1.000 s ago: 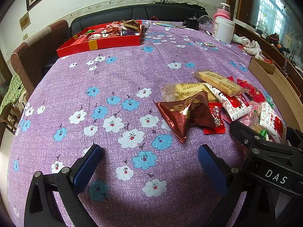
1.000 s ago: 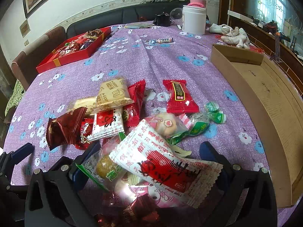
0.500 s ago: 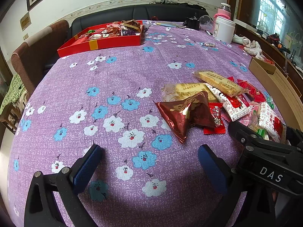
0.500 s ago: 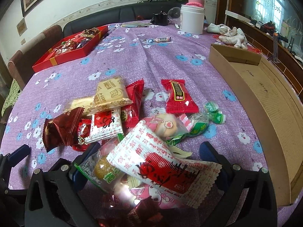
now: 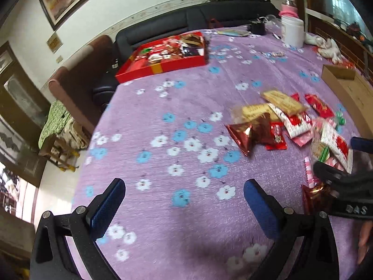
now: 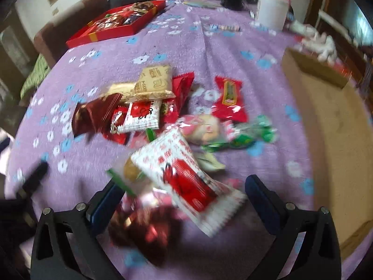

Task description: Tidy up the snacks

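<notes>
A heap of wrapped snacks [image 5: 279,121] lies on the purple flowered tablecloth [image 5: 163,121]. It includes a dark red foil bag [image 6: 93,114], a beige biscuit pack [image 6: 153,84], a red candy pack [image 6: 229,100] and green sweets [image 6: 251,135]. My right gripper [image 6: 181,191] is open low over the heap's near end. A white-and-red packet [image 6: 184,172] lies loose between its fingers. My left gripper [image 5: 184,193] is open over bare cloth, left of the heap. The red tray [image 5: 167,66] of sorted snacks sits at the far left of the table.
A shallow cardboard box [image 6: 338,121] runs along the table's right edge. A white jar [image 6: 271,11], a small dark object and a crumpled cloth [image 6: 321,44] stand at the far end. A brown chair [image 5: 77,86] and a dark sofa lie beyond the table's left and far edges.
Both views have shifted and blurred. The left gripper has drawn away leftward and tilted, so the heap looks farther off. The right gripper has risen slightly above the snacks. Both stay open.
</notes>
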The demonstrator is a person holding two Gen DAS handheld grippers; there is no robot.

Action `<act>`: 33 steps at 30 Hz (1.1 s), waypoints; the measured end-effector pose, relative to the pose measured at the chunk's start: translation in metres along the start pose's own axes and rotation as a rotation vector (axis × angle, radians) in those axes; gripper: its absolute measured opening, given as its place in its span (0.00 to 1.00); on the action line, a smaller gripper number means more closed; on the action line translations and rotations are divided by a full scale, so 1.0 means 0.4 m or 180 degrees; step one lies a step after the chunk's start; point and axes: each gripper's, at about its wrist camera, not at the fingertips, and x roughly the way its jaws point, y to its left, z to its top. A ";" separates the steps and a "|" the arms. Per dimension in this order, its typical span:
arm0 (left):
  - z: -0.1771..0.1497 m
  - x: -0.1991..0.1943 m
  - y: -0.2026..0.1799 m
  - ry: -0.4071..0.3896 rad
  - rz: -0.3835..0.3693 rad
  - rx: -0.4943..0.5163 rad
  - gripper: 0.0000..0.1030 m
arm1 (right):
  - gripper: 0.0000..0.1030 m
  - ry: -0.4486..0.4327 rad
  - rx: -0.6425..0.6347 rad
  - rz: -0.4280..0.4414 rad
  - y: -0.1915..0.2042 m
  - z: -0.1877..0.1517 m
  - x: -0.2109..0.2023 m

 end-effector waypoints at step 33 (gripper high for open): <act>0.015 -0.101 0.030 -0.0074 0.0169 -0.0098 1.00 | 0.67 0.0085 0.0259 0.0712 -0.060 -0.004 -0.117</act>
